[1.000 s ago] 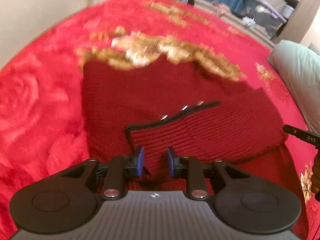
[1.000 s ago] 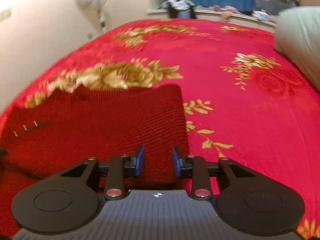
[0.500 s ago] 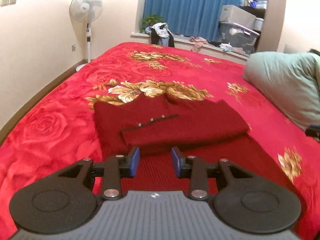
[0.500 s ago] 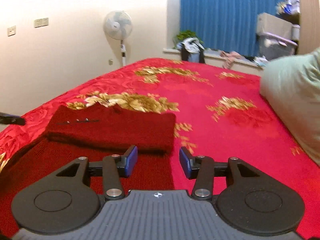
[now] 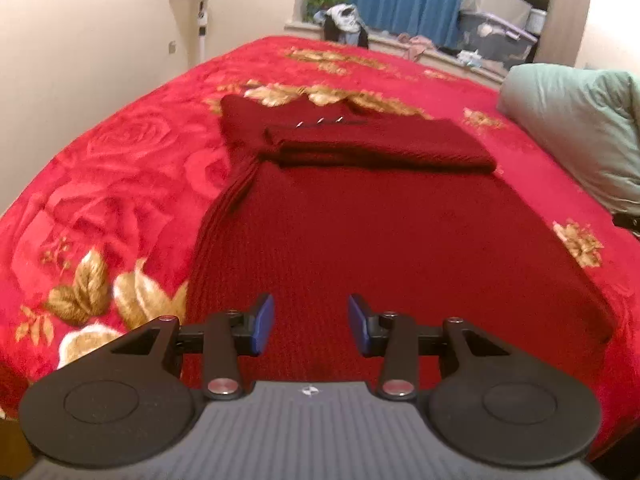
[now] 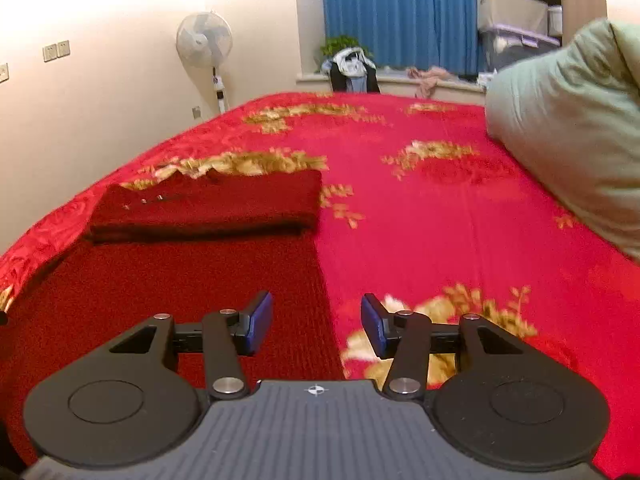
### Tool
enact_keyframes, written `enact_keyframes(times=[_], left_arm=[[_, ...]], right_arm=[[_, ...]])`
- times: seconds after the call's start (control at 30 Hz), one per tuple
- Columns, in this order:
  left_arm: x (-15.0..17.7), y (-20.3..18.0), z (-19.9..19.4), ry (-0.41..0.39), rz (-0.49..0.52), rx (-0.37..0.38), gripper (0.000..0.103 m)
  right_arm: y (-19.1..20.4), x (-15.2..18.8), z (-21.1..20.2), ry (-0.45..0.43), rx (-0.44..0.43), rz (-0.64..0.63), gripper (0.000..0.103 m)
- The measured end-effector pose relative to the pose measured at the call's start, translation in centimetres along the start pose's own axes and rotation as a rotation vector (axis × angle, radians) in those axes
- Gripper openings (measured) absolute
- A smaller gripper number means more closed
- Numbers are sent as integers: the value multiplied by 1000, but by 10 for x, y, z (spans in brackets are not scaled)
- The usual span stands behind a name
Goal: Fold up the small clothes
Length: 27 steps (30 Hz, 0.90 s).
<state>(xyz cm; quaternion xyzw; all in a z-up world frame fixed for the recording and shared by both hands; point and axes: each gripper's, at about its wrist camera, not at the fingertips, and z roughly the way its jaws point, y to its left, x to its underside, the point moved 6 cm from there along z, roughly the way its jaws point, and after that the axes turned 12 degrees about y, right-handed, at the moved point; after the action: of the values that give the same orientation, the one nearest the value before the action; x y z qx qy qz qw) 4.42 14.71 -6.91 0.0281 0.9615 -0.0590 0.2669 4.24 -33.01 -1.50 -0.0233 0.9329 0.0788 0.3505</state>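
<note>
A dark red knitted garment [image 5: 384, 236] lies flat on the red flowered bedspread [image 5: 120, 184]. Its far end is folded over into a thick band [image 5: 376, 144] with small metal buttons on top. It also shows in the right wrist view [image 6: 192, 276], with the folded band [image 6: 208, 208] at the far end. My left gripper [image 5: 311, 325] is open and empty above the garment's near left part. My right gripper [image 6: 316, 322] is open and empty over the garment's near right edge.
A pale green pillow [image 5: 580, 128] lies on the bed's right side, also in the right wrist view [image 6: 568, 132]. A standing fan [image 6: 205, 46] is by the left wall. Blue curtains [image 6: 396, 12], storage boxes and clothes lie beyond the bed's far end.
Both grippers pulled back from the folded band toward the garment's near end and rose. Both have opened wider. The fold stays in place.
</note>
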Motion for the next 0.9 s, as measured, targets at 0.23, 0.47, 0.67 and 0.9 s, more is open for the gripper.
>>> enact_keyframes(times=[0.23, 0.47, 0.67, 0.9], left_arm=[[16, 50, 20, 144, -251, 9, 45], [36, 70, 17, 202, -293, -40, 46], [43, 77, 23, 264, -343, -43, 48], [43, 70, 30, 282, -289, -62, 52]], right_arm=[[-22, 21, 53, 214, -64, 157, 51], [-23, 54, 79, 379, 8, 103, 54], [-28, 60, 75, 383, -19, 124, 55], [-27, 62, 78, 378, -48, 118, 55]])
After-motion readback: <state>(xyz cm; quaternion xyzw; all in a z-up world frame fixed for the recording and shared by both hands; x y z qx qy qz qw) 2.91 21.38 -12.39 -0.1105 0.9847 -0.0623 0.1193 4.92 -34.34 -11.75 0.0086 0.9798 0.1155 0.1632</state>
